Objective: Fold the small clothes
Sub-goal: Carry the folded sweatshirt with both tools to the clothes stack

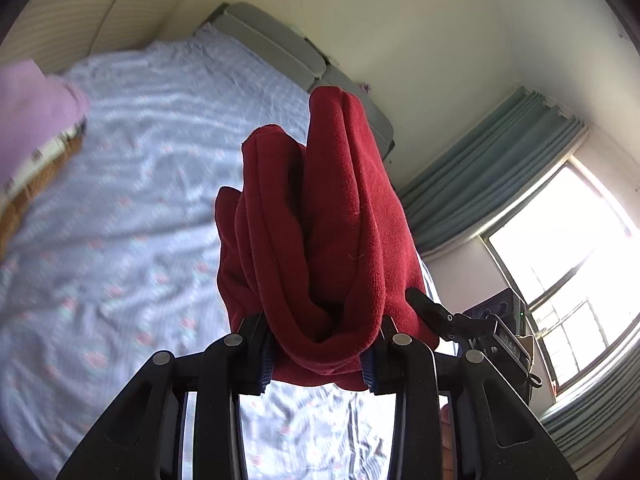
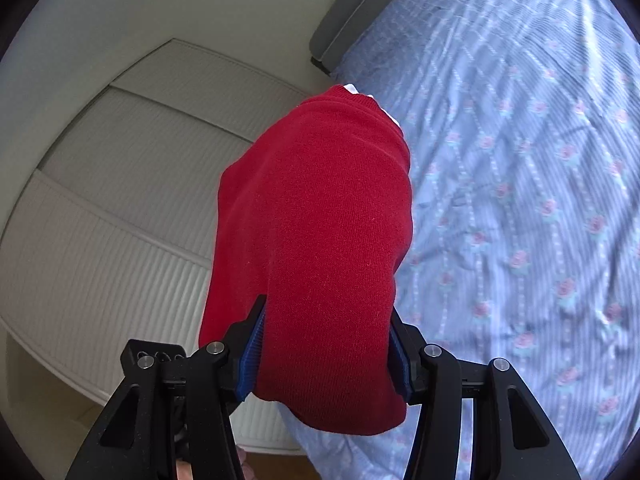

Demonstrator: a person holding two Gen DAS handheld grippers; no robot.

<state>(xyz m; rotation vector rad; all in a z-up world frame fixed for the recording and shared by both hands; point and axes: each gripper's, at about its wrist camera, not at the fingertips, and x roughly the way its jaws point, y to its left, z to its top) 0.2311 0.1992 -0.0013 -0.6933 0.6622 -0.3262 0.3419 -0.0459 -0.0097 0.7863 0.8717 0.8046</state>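
Observation:
A dark red knit garment [image 1: 320,220] hangs bunched in folds from my left gripper [image 1: 318,354], which is shut on it, above the bed. In the right wrist view the same red garment [image 2: 320,240] hangs smooth from my right gripper [image 2: 324,354], which is shut on it; a white edge shows at its far end. Both grippers hold the cloth lifted off the blue flowered bedsheet [image 2: 520,200]. The other gripper [image 1: 480,324] shows beside the cloth in the left wrist view.
The bed [image 1: 120,200] has a grey padded headboard [image 1: 288,52] against a white wall. White ribbed wardrobe doors [image 2: 120,200] stand left of the bed. A window [image 1: 572,264] with teal curtains [image 1: 480,176] is at right. A pink sleeve [image 1: 32,120] shows at left.

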